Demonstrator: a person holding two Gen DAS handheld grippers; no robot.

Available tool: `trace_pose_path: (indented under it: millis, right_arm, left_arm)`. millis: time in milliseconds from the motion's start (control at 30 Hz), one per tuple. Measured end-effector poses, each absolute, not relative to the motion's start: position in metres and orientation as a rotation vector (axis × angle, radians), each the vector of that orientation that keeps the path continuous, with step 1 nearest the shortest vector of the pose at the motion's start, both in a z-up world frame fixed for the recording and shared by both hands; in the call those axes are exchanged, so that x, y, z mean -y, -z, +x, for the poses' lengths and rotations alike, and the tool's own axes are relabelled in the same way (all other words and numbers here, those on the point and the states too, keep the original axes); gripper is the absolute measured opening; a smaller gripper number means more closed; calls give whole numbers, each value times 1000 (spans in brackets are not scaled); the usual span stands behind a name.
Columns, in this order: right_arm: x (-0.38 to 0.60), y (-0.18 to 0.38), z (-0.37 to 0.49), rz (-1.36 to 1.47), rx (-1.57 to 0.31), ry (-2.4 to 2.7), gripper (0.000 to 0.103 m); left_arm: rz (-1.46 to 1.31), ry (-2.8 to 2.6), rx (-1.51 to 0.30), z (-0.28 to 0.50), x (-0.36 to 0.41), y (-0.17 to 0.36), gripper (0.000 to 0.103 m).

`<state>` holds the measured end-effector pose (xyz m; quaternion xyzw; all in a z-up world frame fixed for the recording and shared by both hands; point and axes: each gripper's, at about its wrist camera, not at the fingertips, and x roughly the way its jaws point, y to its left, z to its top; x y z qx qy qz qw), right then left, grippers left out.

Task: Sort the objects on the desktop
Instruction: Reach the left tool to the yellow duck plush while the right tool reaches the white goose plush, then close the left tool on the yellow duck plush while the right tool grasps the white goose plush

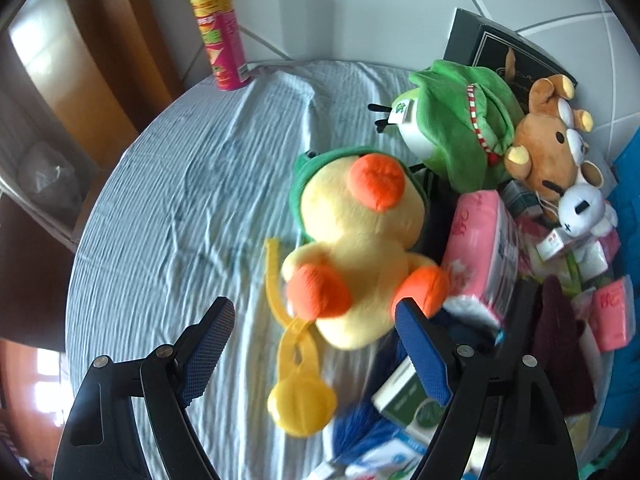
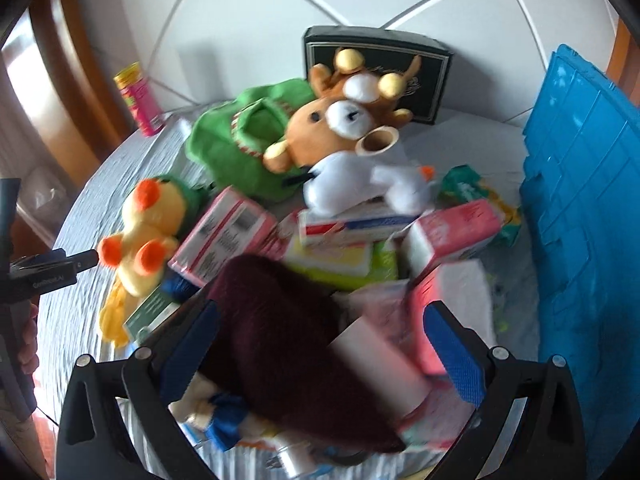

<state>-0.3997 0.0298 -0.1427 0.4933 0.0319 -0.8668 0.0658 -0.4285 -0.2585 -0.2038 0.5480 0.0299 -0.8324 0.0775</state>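
Here the left gripper [image 1: 316,320] rises from the bottom of the left view, its jaws spread wide and holding nothing; the right fingertip [image 1: 404,312] sits just by one orange foot of the duck [image 1: 356,248]. The duck lies at frame centre on the striped cloth [image 1: 168,208], its long axis running from the feet at lower centre up to the beak [image 1: 378,184] and green hood at upper centre. A yellow strap [image 1: 294,344] trails from it to the lower centre, ending in a round pad.

In the right view the right gripper [image 2: 324,328] also stands open, its fingers either side of a dark maroon furry thing [image 2: 280,312] at lower centre; motion blur makes it unclear whether they touch it. At the left edge the left gripper's tip [image 2: 86,258] shows, just beside the duck's [image 2: 148,228] foot, with part of a hand [image 2: 28,344] below it.

The pile is hard to read: pink packs [image 2: 228,232] and small boxes are smeared, and the white toy [image 2: 360,184] is blurred. The brown bear [image 2: 340,124] lies against a green plush [image 2: 236,144], in front of a black box [image 2: 380,56]. A blue crate [image 2: 580,200] is cut off at the right. A can [image 1: 222,40] stands upright at upper left.
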Motion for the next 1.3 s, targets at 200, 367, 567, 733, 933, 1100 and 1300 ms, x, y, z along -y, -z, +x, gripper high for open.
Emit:
trace_pose_path:
  millis: [200, 367, 567, 733, 933, 1100, 1300]
  right_arm:
    - [-61, 137, -441, 1500, -83, 2657, 103]
    - [-74, 130, -473, 1487, -42, 2678, 103]
    - [-66, 146, -506, 1509, -200, 2577, 103]
    - [-61, 181, -519, 1563, -343, 2506, 103]
    - [-59, 205, -530, 1510, -395, 2490, 103]
    - [-53, 222, -538, 1488, -390, 2441, 103]
    - [-52, 230, -535, 1499, -228, 2379, 74]
  left_arm:
    - [1707, 2451, -44, -462, 242, 229, 83]
    - [1746, 2409, 15, -481, 237, 250, 83]
    - [1806, 2404, -37, -499, 241, 266, 85]
    - [1833, 2397, -49, -505, 239, 277, 91]
    - [1797, 2393, -18, -505, 231, 280, 91]
    - [1755, 2404, -10, -503, 226, 279, 90]
    - [1739, 2410, -47, -500, 228, 272, 75]
